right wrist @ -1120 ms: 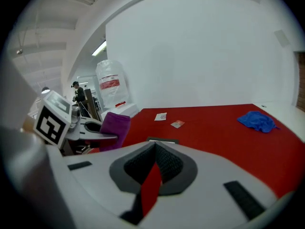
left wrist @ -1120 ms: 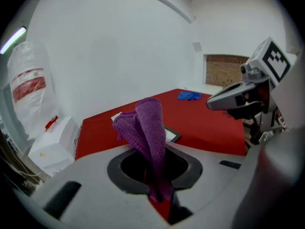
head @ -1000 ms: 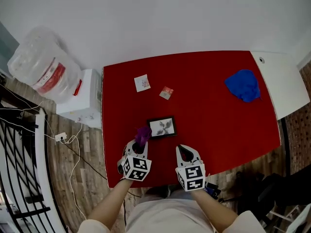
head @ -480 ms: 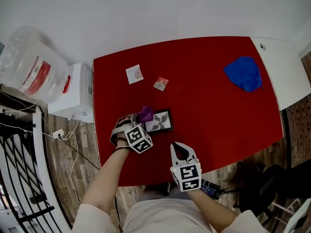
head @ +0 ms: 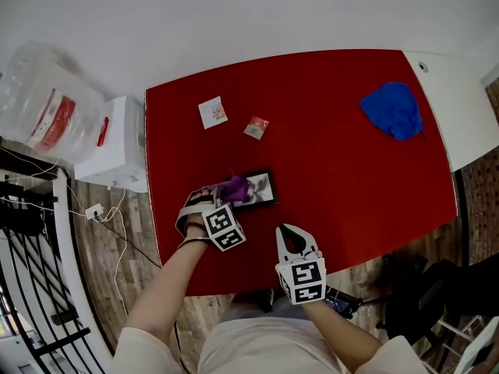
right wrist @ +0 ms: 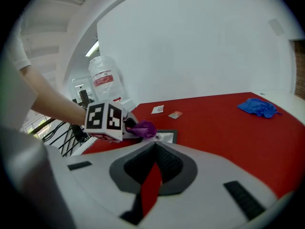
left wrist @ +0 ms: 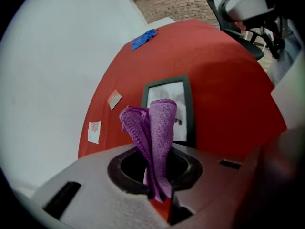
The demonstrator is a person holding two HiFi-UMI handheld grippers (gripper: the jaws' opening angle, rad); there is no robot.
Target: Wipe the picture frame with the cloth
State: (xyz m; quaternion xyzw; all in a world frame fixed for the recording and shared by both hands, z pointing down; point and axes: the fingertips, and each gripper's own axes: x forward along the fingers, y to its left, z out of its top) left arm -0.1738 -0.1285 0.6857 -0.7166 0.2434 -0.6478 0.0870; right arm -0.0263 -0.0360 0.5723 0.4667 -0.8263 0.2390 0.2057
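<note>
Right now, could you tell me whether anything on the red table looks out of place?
Nothing looks spilled or damaged. The only stray things are a blue cloth crumpled near the far right corner and two paper slips lying beyond the picture frame.

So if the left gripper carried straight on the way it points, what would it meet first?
The picture frame: the purple cloth shut in the left gripper leads onto its glass. Whether it already touches is unclear.
</note>
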